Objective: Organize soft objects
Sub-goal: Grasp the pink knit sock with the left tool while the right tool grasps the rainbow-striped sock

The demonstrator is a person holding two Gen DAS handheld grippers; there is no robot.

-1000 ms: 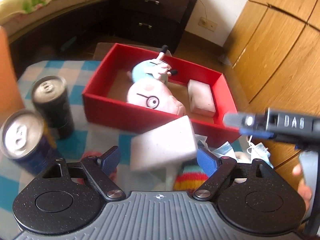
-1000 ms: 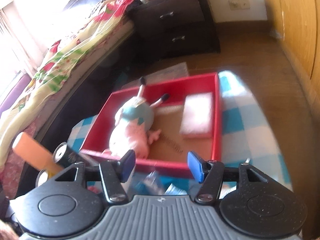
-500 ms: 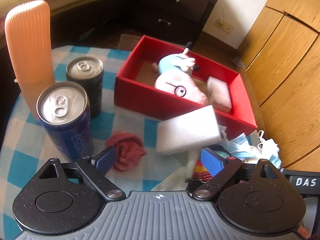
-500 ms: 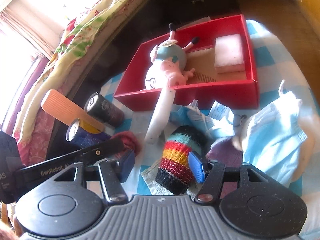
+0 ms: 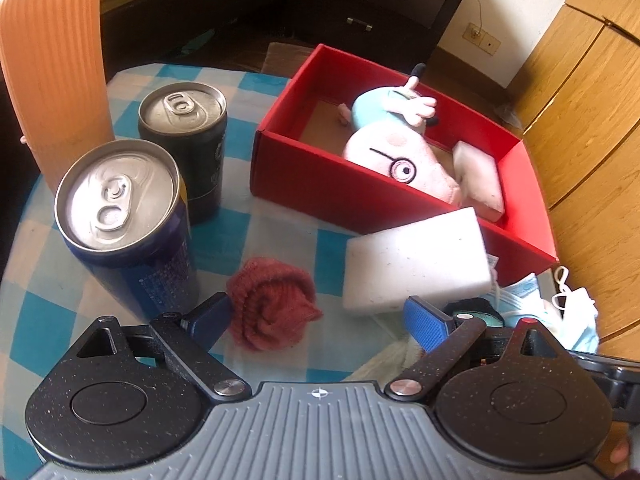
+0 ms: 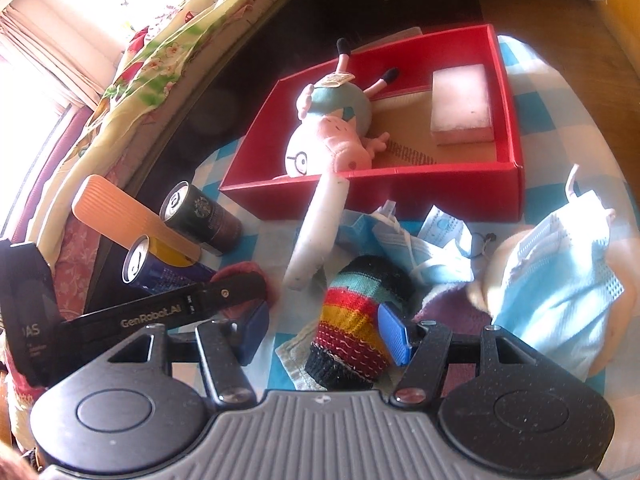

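A: Where are the tools?
B: Left tool (image 5: 316, 318), jaws just widened, straddles the red sock (image 5: 270, 306), not gripping. Right tool (image 6: 326, 330) stands apart around the striped sock (image 6: 356, 320).
A: The box (image 6: 460, 192)?
B: Upper centre, holding the plush (image 6: 332, 132).

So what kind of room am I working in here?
Most likely a bedroom in a home: a bed with a floral cover runs beside the checked table, a dark chest of drawers stands behind the red box, and wooden wardrobe doors line one wall.
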